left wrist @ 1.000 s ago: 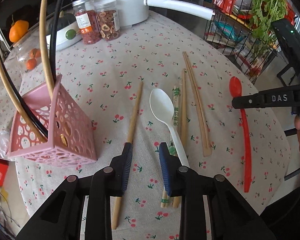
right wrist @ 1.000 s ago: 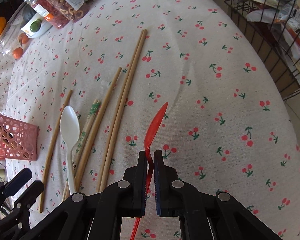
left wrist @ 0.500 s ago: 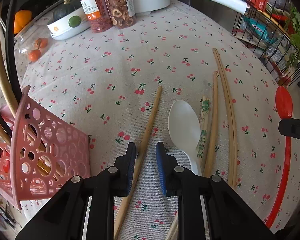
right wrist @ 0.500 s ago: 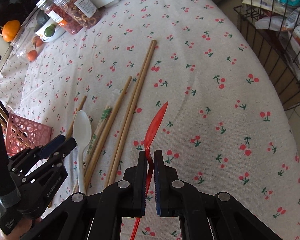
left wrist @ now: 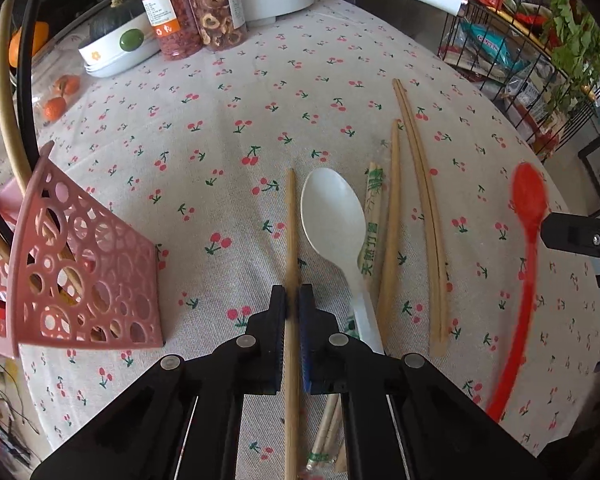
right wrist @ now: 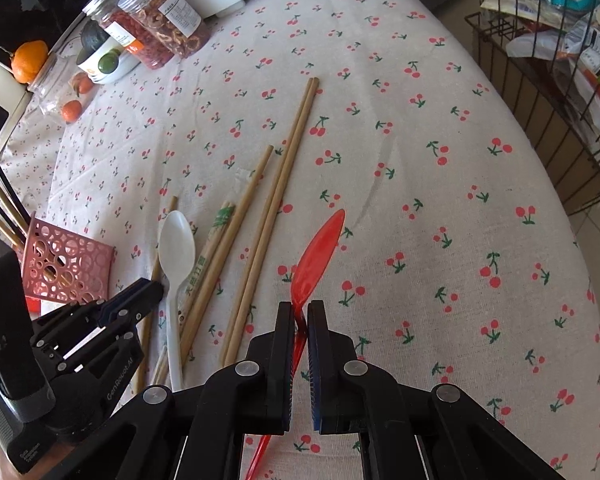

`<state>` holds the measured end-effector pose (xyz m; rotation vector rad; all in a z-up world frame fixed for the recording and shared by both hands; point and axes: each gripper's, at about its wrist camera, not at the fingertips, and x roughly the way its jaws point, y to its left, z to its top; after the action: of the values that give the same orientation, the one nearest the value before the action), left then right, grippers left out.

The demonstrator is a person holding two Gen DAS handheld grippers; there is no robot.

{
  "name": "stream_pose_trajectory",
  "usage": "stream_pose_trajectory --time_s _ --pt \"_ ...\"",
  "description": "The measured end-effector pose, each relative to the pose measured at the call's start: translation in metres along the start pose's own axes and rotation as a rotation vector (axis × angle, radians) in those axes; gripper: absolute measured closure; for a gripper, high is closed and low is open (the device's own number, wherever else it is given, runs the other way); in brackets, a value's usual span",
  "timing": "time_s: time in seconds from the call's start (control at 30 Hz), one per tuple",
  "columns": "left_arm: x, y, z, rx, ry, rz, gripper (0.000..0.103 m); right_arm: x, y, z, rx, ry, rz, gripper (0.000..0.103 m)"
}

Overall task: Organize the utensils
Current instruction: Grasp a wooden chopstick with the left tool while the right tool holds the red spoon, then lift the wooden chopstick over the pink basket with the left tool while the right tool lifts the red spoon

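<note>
Now your left gripper [left wrist: 292, 300] has just clamped the single bamboo chopstick [left wrist: 291, 236] lying on the cherry-print tablecloth [left wrist: 228, 128]; your right gripper [right wrist: 300, 312] pinches the red plastic spoon [right wrist: 316, 252].

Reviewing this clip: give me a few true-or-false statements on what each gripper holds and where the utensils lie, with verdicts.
1. The left gripper is shut on a single chopstick. True; its jaws have just been closing.
2. The right gripper holds the white spoon. False: it holds the red spoon.
3. The white spoon lies on the tablecloth. True.
4. The pink holder is empty. False: sticks stand in it.
</note>
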<state>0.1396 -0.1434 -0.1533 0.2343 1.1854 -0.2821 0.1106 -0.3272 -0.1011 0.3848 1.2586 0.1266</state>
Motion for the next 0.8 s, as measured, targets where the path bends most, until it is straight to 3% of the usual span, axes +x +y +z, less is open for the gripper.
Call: stream_pose_trajectory --time_s 0.37,0.67,0.8 --pt "-0.081 0.002 -0.032 0.039 -0.136 -0.117 0.097 -0.020 0.020 -0.013 -0.050 -0.074 -0.005 0.098" --pt "-0.149 0.032 -0.057 0.028 -0.347 -0.158 0.097 -0.039 0.037 -0.013 -0.073 -0.159 0.031 0.098" --pt "-0.158 0.048 -0.058 -0.015 -0.363 -0.215 0.097 -0.026 0.035 -0.009 -0.075 -0.123 -0.004 0.095"
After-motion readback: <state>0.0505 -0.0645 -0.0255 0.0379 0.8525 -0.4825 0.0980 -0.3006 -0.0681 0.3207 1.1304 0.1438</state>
